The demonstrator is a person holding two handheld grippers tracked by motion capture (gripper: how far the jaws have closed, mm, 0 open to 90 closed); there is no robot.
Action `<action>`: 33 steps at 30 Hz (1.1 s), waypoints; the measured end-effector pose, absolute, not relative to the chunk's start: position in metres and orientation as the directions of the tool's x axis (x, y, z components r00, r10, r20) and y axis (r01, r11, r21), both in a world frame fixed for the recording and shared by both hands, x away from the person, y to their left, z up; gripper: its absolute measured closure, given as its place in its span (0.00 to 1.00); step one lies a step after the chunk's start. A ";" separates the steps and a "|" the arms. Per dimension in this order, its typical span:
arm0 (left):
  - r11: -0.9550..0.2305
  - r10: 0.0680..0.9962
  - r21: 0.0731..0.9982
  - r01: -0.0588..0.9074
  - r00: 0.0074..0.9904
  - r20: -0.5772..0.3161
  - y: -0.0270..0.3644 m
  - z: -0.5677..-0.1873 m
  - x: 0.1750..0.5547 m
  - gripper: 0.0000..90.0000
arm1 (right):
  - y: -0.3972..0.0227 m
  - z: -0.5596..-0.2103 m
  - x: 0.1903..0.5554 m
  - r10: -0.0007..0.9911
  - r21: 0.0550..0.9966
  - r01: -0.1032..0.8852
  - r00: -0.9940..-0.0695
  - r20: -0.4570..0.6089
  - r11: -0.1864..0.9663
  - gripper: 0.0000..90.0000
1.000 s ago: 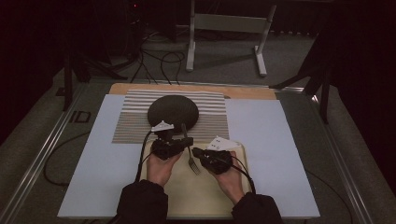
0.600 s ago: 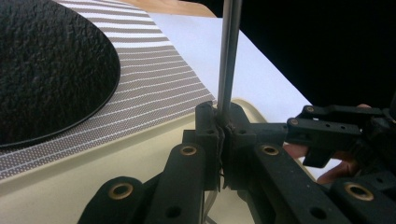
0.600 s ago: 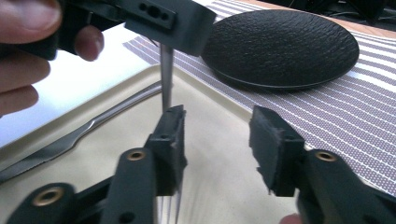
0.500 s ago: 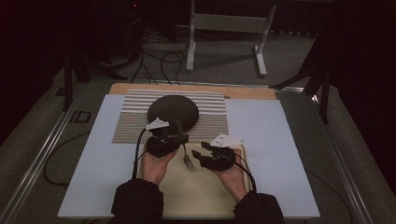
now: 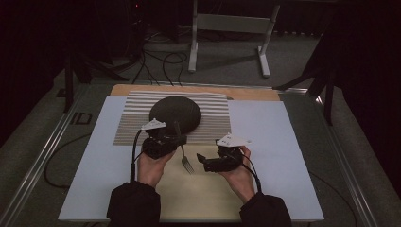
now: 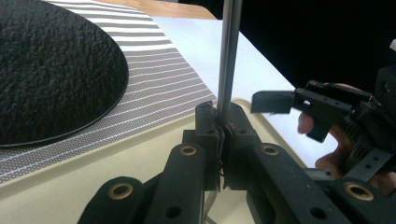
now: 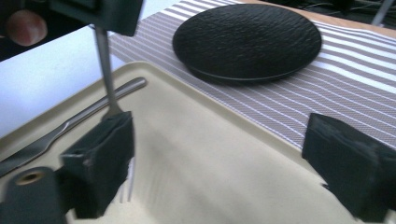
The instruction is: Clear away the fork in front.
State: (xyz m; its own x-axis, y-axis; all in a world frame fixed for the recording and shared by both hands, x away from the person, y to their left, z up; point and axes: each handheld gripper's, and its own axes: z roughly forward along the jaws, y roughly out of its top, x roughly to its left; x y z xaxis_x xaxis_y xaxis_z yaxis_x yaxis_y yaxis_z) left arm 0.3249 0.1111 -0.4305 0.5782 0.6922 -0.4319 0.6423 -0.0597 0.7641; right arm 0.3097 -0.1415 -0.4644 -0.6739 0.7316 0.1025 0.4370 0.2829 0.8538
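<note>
A metal fork (image 5: 185, 158) hangs tines-down over the cream tray (image 5: 198, 198). My left gripper (image 5: 178, 140) is shut on its handle (image 6: 229, 56), the pads (image 6: 219, 133) pressed together around the shaft. My right gripper (image 5: 201, 161) sits just right of the fork, and its jaws have just been opening. They now stand wide apart (image 7: 219, 158). The fork's lower end (image 7: 108, 79) is beside one finger (image 7: 100, 163), and nothing is pressed between the pads. From the left gripper view, the right gripper (image 6: 299, 105) shows open at the right.
A black round plate (image 5: 176, 113) rests on a striped placemat (image 5: 213, 118) beyond the tray, all on a white table sheet (image 5: 274, 142). Another metal utensil (image 7: 70, 123) lies flat in the tray. Cables and a stand's legs are on the floor behind the table.
The right gripper's jaws have opened and let go of the fork, which stays in the left gripper. Both hands have hardly moved.
</note>
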 end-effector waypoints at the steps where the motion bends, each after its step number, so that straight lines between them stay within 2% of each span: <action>1: -0.060 0.692 0.764 0.642 0.578 -0.432 0.111 -0.430 0.325 0.97 | -0.142 -0.464 0.310 0.732 0.854 0.437 -0.674 0.103 0.283 0.09; 16: -0.062 0.693 0.760 0.647 0.576 -0.433 0.123 -0.426 0.326 0.97 | -0.176 -0.459 0.309 0.758 0.867 0.404 -0.651 0.046 0.294 0.08; 24: -0.067 0.695 0.758 0.649 0.575 -0.432 0.131 -0.425 0.327 0.97 | -0.204 -0.459 0.305 0.779 0.892 0.376 -0.625 0.046 0.249 0.09; 33: -0.074 0.694 0.753 0.654 0.576 -0.432 0.136 -0.424 0.328 0.97 | -0.233 -0.463 0.293 0.788 0.909 0.334 -0.615 0.010 0.249 0.09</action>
